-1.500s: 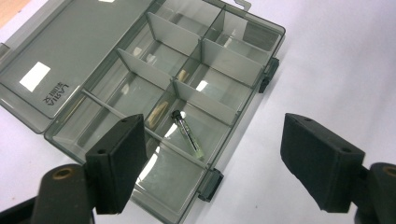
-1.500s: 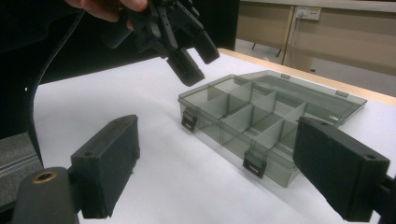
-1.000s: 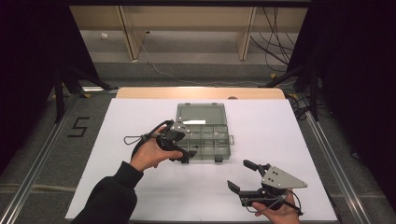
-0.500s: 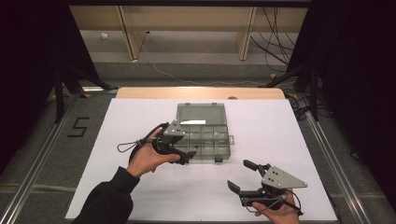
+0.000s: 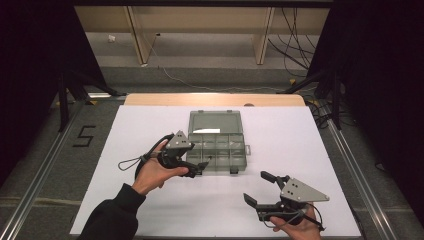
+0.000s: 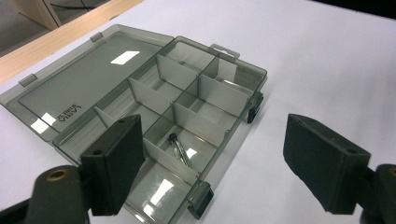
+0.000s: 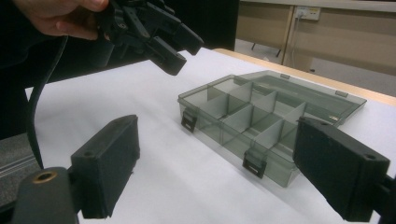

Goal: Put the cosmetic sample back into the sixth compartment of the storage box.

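Small dim rod (image 6: 179,150) inside box (image 6: 140,93), identity unclear

Numeral "5" (image 5: 84,136) marked on floor left of table. Embossed mark on organizer box lid (image 6: 69,112): illegible.

I see the box (image 6: 140,93) as smoky, see-through plastic, smooth and glossy; its open lid (image 6: 88,81) throws back bright patches of light, and its dividers look paler and duller. Its latches (image 6: 200,199) are darker, opaque plastic. A small clear item (image 6: 180,149) in one compartment shines like glass or clear plastic; I cannot tell which. My left gripper (image 6: 224,163) has matt black, rubbery jaws with a slightly rough face. The table (image 5: 300,145) is covered in flat, matt white sheet, and a pale wood edge (image 5: 215,99) shows at its far side. The plate (image 5: 300,190) on my right gripper (image 5: 263,187) looks like dull grey metal.
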Available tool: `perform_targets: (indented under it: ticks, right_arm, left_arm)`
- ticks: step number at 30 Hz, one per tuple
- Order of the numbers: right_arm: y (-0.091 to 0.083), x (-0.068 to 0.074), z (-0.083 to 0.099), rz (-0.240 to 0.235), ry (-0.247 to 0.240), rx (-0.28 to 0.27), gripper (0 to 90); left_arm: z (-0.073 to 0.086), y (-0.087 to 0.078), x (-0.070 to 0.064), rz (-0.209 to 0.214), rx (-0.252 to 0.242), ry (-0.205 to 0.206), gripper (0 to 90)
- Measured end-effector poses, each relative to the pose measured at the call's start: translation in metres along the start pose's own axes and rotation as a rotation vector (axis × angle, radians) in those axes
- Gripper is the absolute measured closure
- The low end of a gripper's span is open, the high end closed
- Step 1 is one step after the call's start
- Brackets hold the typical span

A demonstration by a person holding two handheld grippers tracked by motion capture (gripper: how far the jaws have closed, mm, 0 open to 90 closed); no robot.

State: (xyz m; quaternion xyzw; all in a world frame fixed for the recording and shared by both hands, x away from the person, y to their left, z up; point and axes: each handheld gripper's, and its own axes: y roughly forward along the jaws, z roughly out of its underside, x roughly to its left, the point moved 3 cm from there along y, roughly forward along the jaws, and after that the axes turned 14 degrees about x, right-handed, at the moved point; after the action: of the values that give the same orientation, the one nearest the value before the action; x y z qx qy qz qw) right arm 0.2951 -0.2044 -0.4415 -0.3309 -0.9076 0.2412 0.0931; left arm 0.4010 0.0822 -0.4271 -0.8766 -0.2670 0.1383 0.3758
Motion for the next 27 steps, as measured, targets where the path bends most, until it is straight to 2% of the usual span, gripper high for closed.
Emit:
perform_targets:
  ticks: [1,3,4,5,8,15,16,19,20,27]
  right_arm:
    - [-0.001,0.002,0.001,-0.011,0.019,0.015,15.9]
    - [0.000,0.001,0.000,-0.006,0.007,0.005,15.9]
    - [-0.001,0.002,0.000,-0.013,0.019,0.016,15.9]
    - [0.000,0.000,0.000,0.000,-0.002,0.000,15.9]
    - [0.000,0.001,0.000,0.004,0.000,-0.003,15.9]
    - [0.000,0.000,0.000,0.006,-0.001,0.000,15.9]
    - [0.000,0.000,-0.001,0.000,-0.006,-0.001,15.9]
    - [0.000,0.002,0.000,-0.003,0.006,0.006,15.9]
    - [0.000,0.001,-0.001,-0.001,-0.004,-0.005,15.9]
    - [0.000,0.001,-0.001,0.001,-0.004,-0.002,15.9]
  left_arm:
    - [0.002,-0.001,0.001,0.000,0.002,0.011,19.9]
    - [0.005,-0.002,-0.001,0.010,-0.024,-0.009,19.8]
    - [0.007,-0.003,-0.001,0.009,-0.030,-0.003,19.8]
    - [0.008,-0.004,-0.002,0.004,-0.033,-0.008,19.8]
    - [0.011,-0.008,-0.003,0.022,-0.060,-0.009,19.1]
    - [0.021,-0.013,-0.007,0.016,-0.096,-0.008,18.7]
    - [0.022,-0.013,-0.008,0.026,-0.100,-0.007,18.4]
    - [0.026,-0.015,-0.010,0.027,-0.123,-0.012,17.8]
    - [0.027,-0.016,-0.010,0.022,-0.126,0.000,17.8]
    - [0.032,-0.022,-0.012,0.019,-0.177,-0.014,17.7]
